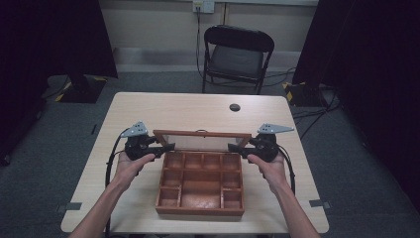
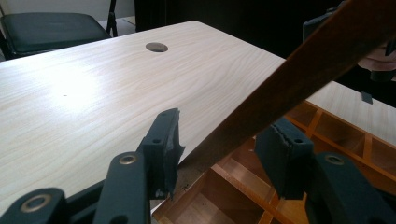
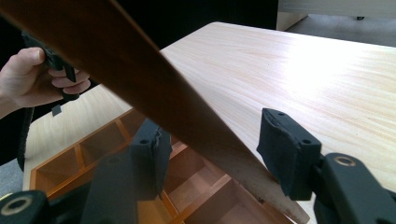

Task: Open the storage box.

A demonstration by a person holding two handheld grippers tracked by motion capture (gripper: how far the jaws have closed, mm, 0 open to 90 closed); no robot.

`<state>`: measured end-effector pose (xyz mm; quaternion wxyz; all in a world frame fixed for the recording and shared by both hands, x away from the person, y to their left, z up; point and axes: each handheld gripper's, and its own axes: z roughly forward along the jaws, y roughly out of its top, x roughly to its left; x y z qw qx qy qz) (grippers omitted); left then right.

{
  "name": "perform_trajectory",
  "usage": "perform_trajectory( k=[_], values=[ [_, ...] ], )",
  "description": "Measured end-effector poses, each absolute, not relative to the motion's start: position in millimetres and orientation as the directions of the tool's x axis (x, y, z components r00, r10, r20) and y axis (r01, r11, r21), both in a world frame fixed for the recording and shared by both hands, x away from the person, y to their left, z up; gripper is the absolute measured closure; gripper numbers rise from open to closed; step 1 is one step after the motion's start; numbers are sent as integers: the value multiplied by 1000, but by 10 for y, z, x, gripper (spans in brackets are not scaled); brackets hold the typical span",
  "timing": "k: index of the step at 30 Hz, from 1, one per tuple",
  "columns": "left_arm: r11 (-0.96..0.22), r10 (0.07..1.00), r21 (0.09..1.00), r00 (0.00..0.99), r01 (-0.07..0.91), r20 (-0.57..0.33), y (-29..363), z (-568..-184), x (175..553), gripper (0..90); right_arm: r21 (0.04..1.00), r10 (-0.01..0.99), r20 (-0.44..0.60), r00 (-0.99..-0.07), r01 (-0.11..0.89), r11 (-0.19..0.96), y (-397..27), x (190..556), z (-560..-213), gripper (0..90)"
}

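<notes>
We see a wooden box (image 1: 200,183) with many compartments sitting near the front edge of the surface (image 1: 173,106), midway between its left and right edges. Its lid (image 1: 203,140) stands raised off the box's far edge, tilted, with its long axis running left to right across the surface.

That axis is what the next move turns on. The left tongs (image 1: 167,147) sit at the lid's left end and the right tongs (image 1: 234,147) at its right end, each pointing inward along the lid, so the frame runs straight from one to the other. Neither hand is nearer; the lid is shared evenly between them.

In the left gripper view the left tongs (image 2: 219,147) straddle the dark wooden frame (image 2: 299,74), which passes between the jaws. The jaws stand apart with gaps on both sides, so we judge them released rather than clenched. In the right gripper view the right tongs (image 3: 217,151) also stand spread around the frame (image 3: 140,79), not pressing it.

We cannot tell whether the lid rests on a hinge stop or on the jaws. We judge that both ends must move together, or the lid will twist.
</notes>
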<state>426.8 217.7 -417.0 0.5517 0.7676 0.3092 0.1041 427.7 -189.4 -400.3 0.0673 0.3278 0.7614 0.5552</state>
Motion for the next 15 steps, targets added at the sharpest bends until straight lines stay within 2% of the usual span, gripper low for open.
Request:
perform_trajectory(
  k=[15],
  values=[
    [-199,612,915,774,351,-164,2173,-4176,4372,533,896,598,256,-759,419,148,-1882,4405,-4076,459]
  ],
)
